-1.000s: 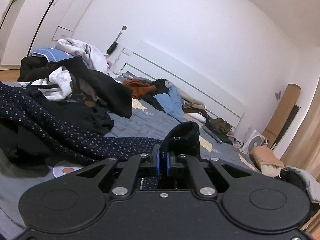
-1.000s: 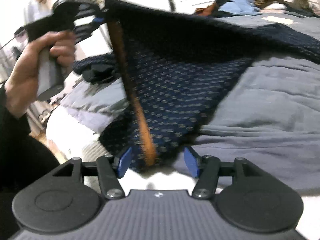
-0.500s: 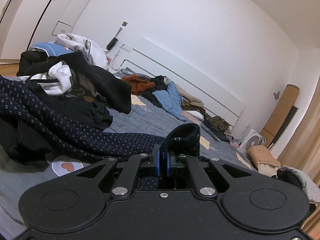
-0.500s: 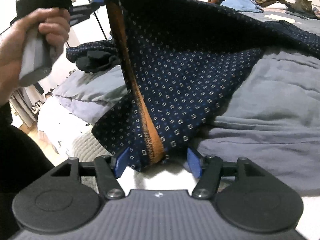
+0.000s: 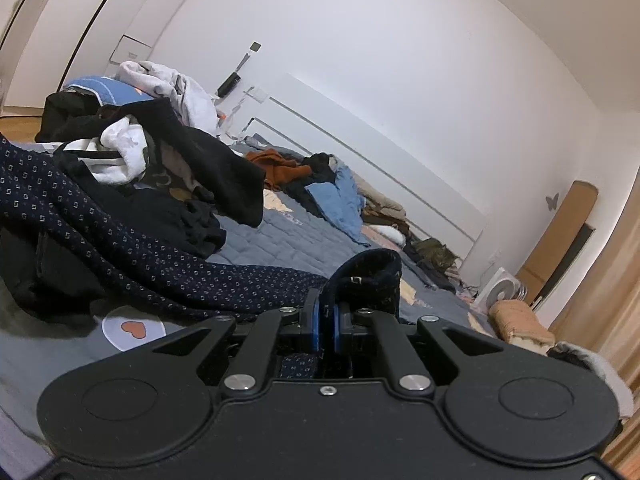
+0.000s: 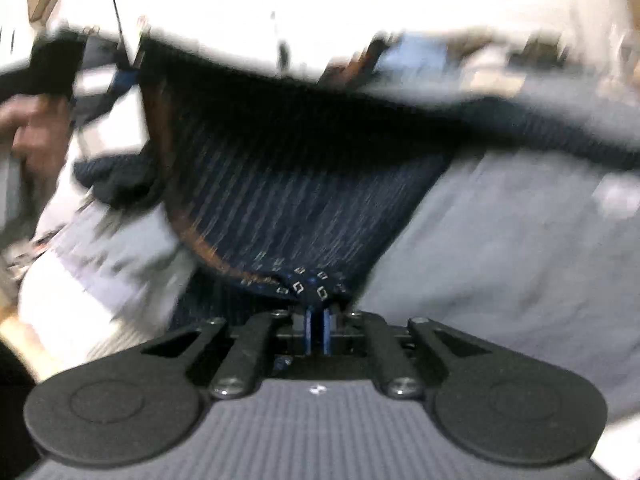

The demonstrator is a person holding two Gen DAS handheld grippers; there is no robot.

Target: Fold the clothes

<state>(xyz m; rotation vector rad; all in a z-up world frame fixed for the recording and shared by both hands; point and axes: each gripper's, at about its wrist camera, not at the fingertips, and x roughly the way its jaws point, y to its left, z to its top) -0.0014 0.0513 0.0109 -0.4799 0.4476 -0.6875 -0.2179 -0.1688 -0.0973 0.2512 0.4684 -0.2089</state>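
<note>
While the left gripper (image 5: 325, 312) pinches a bunched corner of the navy garment (image 5: 132, 248), its blue pads (image 5: 315, 322) pressed nearly together on the cloth, the right gripper (image 6: 317, 320) has just snapped its jaws closed on the lower edge of the same garment, where the white-square print bunches up right above the blue pads (image 6: 308, 328). The garment hangs stretched between the two grippers: in the right wrist view it runs from the closed jaws up and left to the left gripper, which a hand (image 6: 34, 136) grips at the picture's left edge, and an orange-brown band (image 6: 180, 220) follows its left border. That view is heavily blurred. The rest of the cloth trails off to the right over the grey bedcover (image 6: 520, 260). In the left wrist view the garment drapes leftward across the bed toward a pile of clothes (image 5: 152, 160) in black and white, near it though I cannot tell whether they touch. More clothes (image 5: 328, 196) lie along the white headboard (image 5: 400, 184), well apart from the garment, and a small fan (image 5: 502, 290) stands on the floor beyond the bed
</note>
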